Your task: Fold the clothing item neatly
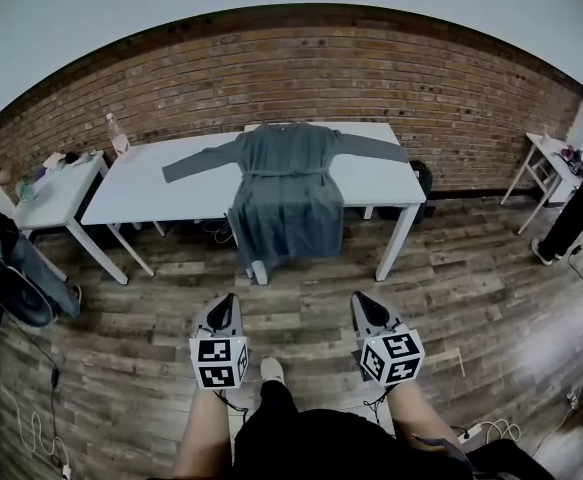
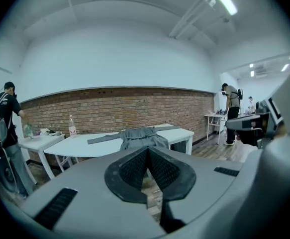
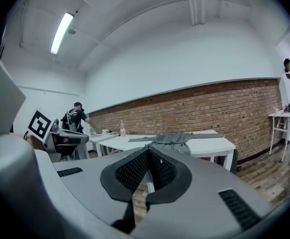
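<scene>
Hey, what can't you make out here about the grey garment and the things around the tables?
Grey garment, underside: head view, hidden against the white table.
Its hanging hem: left gripper view, hidden behind the left tongs.
Small things on the side table: head view, too small.
Bottle, label: every view, too small.
Person at right: head view, cut off by the edge.

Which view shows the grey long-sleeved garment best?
The head view: the grey long-sleeved garment lies whole, sleeves spread, hem hanging off the white table. Both gripper views show it distant and foreshortened, lower part hidden.
</scene>
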Demonstrator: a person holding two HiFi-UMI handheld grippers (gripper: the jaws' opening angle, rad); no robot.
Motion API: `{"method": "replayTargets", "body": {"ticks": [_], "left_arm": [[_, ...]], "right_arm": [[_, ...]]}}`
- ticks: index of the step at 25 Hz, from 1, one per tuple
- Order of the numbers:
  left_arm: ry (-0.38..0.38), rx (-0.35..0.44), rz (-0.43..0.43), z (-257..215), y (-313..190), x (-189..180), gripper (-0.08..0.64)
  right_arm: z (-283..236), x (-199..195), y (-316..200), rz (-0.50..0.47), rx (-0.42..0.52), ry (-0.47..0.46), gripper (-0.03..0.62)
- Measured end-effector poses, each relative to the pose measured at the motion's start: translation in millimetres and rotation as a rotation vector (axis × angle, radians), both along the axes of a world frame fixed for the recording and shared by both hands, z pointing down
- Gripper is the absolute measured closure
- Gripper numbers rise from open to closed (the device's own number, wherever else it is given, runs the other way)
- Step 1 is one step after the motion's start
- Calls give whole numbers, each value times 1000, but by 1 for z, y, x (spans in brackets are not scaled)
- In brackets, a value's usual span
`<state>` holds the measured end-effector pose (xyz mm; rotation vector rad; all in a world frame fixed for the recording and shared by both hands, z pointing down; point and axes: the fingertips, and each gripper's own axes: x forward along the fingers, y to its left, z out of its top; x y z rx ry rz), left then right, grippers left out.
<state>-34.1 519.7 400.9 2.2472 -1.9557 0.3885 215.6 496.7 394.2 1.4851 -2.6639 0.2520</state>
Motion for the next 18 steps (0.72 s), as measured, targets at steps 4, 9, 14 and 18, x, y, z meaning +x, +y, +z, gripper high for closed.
{"method": "replayTargets", "body": {"ticks": [4, 9, 14, 18], "left_arm": [[-5, -15, 33, 10, -41, -4, 569], [15, -39, 51, 18, -103, -22, 569], [17, -46, 86, 20, -162, -42, 569], [10, -37, 114, 18, -207, -70, 569]], "right_arm": [[3, -11, -41, 14, -6, 9, 591], [5, -39, -92, -11, -21, 15, 591], [0, -69, -149, 4, -21, 42, 591], [1, -100, -193, 34, -29, 65, 591]]}}
